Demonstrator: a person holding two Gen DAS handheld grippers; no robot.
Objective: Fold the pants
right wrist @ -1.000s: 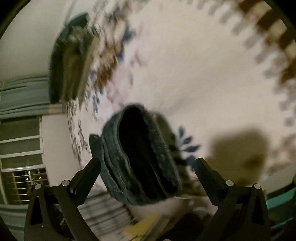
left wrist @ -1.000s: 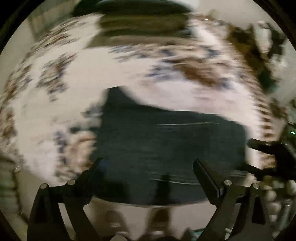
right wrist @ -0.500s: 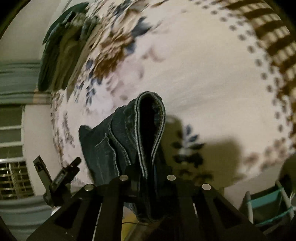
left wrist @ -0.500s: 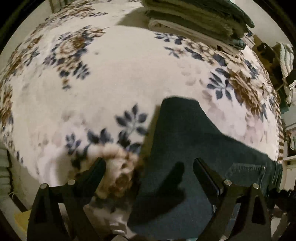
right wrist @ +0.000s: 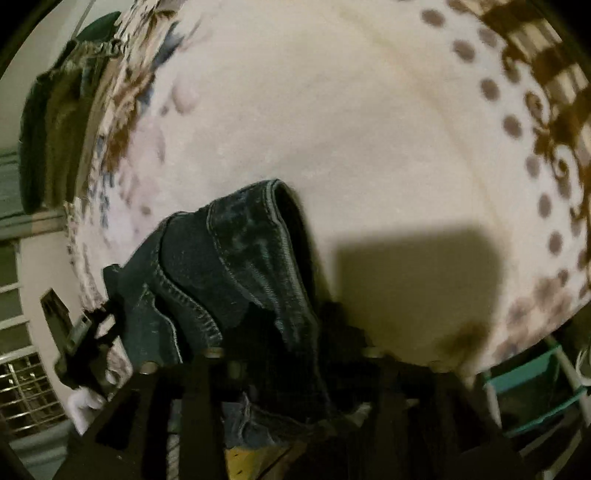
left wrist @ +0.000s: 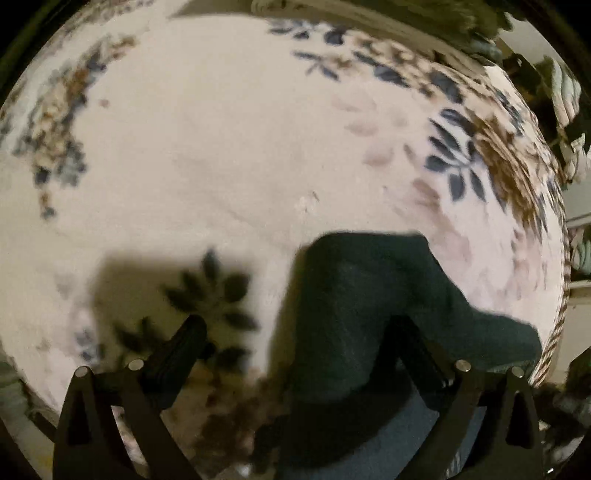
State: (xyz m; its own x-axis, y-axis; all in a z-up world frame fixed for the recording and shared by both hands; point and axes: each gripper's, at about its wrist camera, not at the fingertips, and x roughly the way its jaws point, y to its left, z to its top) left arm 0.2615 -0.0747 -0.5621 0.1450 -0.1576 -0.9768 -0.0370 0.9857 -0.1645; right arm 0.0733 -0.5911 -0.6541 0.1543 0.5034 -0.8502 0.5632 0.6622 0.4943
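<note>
Left tool (left wrist: 295,332): fingers spread apart, holding nothing. Pants (left wrist: 369,314) lie on the floral blanket (left wrist: 240,147) at 5 o'clock in that view, one finger resting over the denim. Right tool (right wrist: 291,354): fingers drawn together, clamped on the pants (right wrist: 240,258). Only the right view shows seams and stitching; only the left shows the stacked linens (left wrist: 369,11) at 12 o'clock.

The right gripper (right wrist: 291,354), open 1 s ago, now clamps the jeans (right wrist: 236,258); the left gripper (left wrist: 295,332) moved nearer the bedspread (left wrist: 221,147).
</note>
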